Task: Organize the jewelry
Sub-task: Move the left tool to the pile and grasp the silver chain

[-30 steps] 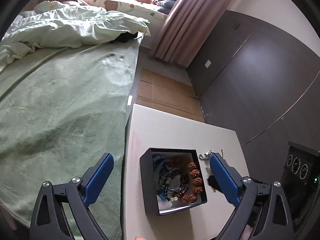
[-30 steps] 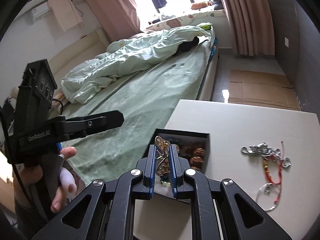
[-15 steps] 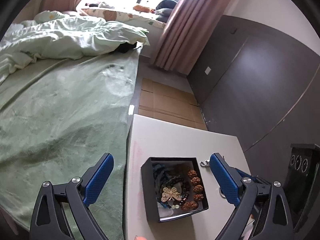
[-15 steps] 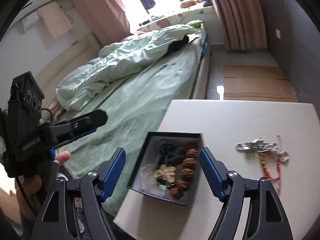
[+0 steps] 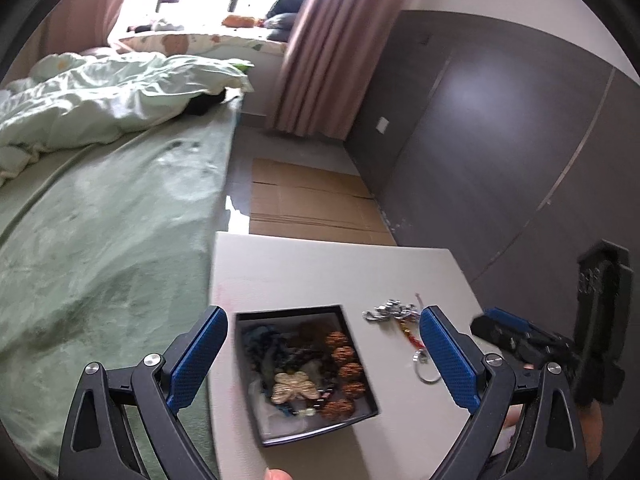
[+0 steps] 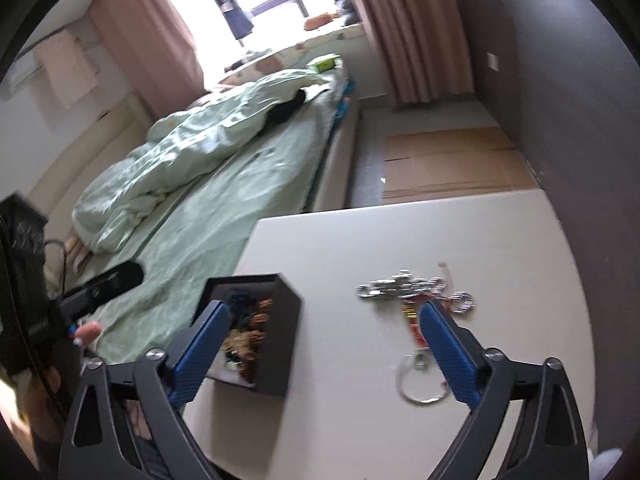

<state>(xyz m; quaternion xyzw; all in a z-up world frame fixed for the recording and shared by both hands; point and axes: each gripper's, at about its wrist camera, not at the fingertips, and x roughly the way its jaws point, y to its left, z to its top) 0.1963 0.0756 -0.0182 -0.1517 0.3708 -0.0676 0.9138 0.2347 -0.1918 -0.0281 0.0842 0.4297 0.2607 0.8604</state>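
- The table (image 5: 304, 268) was smooth, matt off-white.
- The jewelry box (image 5: 362, 360) looked like matt black card.
- The butterfly brooch (image 5: 294, 386) shone pale gold metal.
- The bracelets (image 6: 416, 290) beside it glinted silver metal.
- The bed sheet (image 5: 100, 220) was soft green cloth.
- The gripper pads (image 5: 448, 354) were blue textured rubber.

Right gripper (image 6: 322, 354) just opened, empty; box (image 6: 280, 344) beside chains (image 6: 412, 286).
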